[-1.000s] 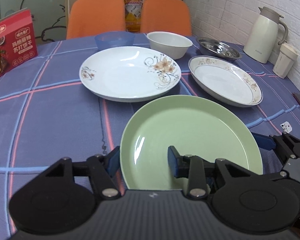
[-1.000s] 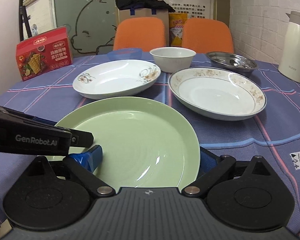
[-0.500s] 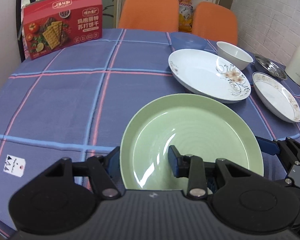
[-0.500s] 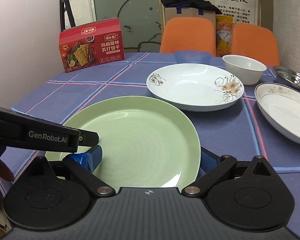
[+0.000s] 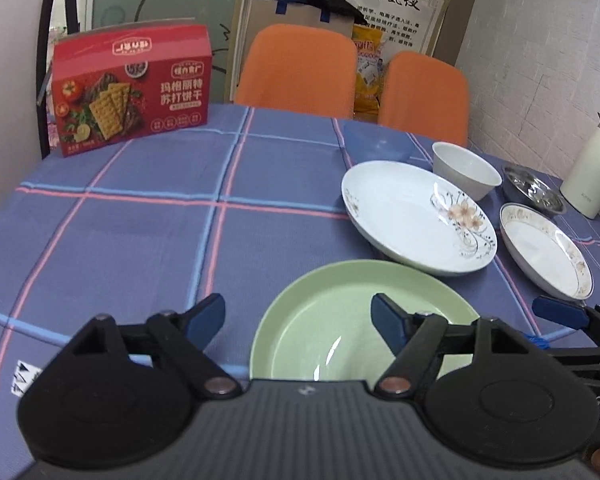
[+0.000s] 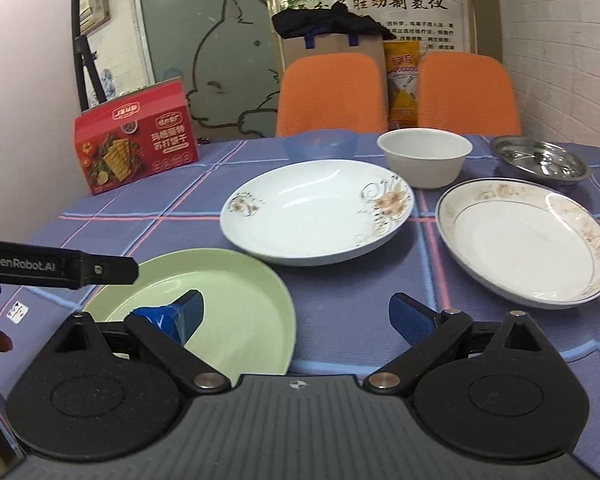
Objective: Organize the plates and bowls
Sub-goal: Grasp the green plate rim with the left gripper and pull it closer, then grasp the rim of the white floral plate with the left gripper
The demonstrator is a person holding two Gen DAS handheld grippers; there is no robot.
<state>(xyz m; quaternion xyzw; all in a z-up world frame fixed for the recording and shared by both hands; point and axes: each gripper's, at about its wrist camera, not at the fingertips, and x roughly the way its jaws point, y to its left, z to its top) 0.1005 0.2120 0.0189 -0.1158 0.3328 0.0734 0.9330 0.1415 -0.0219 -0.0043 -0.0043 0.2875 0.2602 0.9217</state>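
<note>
- The green plate [image 5: 364, 320] lies flat on the desk [image 5: 140, 240], at its near edge, just in front of the flowered white plate [image 5: 416, 216].
- The left tool [image 5: 298, 314] is released, fingers spread wide: one blue pad sits over the plate, the other over the cloth beside it.
- The right tool [image 6: 296, 312] is likewise released, one pad above the plate's right part, the other off its rim.
- A gold-rimmed plate [image 6: 524, 240], white bowl [image 6: 424, 156], blue bowl [image 6: 320, 144] and steel dish [image 6: 540, 160] stand farther back.
</note>
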